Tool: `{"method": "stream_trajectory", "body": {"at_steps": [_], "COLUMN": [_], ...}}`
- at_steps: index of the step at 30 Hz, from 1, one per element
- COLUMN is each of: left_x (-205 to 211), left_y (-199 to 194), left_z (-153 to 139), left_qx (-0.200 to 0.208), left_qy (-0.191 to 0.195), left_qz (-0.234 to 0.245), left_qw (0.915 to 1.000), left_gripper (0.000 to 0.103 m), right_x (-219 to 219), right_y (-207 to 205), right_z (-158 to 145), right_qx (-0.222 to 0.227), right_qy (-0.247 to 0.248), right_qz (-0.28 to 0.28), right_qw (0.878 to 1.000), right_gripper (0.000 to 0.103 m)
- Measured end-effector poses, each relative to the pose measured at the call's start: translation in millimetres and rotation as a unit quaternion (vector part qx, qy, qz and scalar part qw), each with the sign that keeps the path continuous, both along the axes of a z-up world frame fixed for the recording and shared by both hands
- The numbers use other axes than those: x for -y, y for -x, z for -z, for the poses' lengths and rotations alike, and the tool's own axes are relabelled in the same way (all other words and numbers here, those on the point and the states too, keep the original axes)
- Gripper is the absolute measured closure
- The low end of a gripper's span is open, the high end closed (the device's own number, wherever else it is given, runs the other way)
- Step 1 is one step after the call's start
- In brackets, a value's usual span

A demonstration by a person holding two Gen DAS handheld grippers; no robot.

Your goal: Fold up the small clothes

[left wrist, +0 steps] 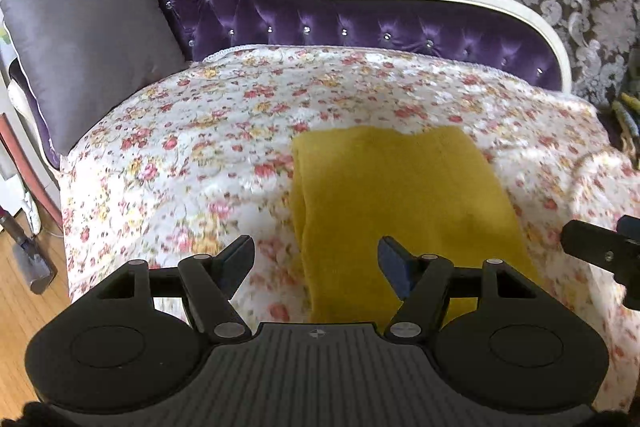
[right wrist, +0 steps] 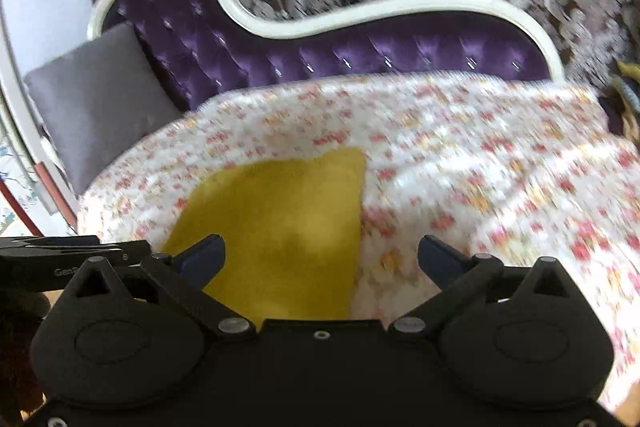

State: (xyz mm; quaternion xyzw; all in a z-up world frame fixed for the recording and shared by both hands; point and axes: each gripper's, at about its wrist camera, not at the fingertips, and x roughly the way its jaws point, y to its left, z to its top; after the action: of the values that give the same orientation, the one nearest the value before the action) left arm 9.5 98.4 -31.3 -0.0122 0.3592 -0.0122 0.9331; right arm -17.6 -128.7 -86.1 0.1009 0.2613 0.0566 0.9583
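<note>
The carrying surface is a chaise longue point(left wrist: 360, 27) with purple tufted upholstery and a curved white frame; it fills the middle of both views. A floral blanket point(left wrist: 200, 155), white with small red and yellow flowers, covers the seat completely. A folded mustard-yellow cloth point(left wrist: 400, 195) lies flat on this blanket, at lower centre-right in the left wrist view and at lower centre-left in the right wrist view point(right wrist: 288, 219). A grey cushion point(left wrist: 88, 39) leans against the backrest at the left end, and its lower edge touches the blanket. The chaise stands on a wooden floor point(left wrist: 20, 307), visible at lower left.
</note>
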Motion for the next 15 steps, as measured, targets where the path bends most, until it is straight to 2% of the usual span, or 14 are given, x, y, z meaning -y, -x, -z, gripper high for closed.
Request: {"method": "stream_trajectory", "body": {"at_steps": [4,7,15], "left_x": [4,5,10], "left_y": [16,23,39], "left_z": [5,8,14], "left_qx": [-0.005,-0.011,-0.015], "left_qy": [0.001,0.003,-0.002], "left_qz": [0.006,0.007,0.004], "left_qw": [1.0000,0.9999,0.9999], "left_gripper": [0.036,0.036,0.036], "right_x": [-1,-3,-16], "right_y": [12,25,41], "right_z": [7,12,9], "right_qx": [-0.022,-0.008,0.024], "right_qy": [-0.003,-0.012,0.007], "right_qz": [0.011,0.003,-0.016], "right_qw": [1.000,1.000,1.000], "right_gripper": [0.001,0.001,0.001]}}
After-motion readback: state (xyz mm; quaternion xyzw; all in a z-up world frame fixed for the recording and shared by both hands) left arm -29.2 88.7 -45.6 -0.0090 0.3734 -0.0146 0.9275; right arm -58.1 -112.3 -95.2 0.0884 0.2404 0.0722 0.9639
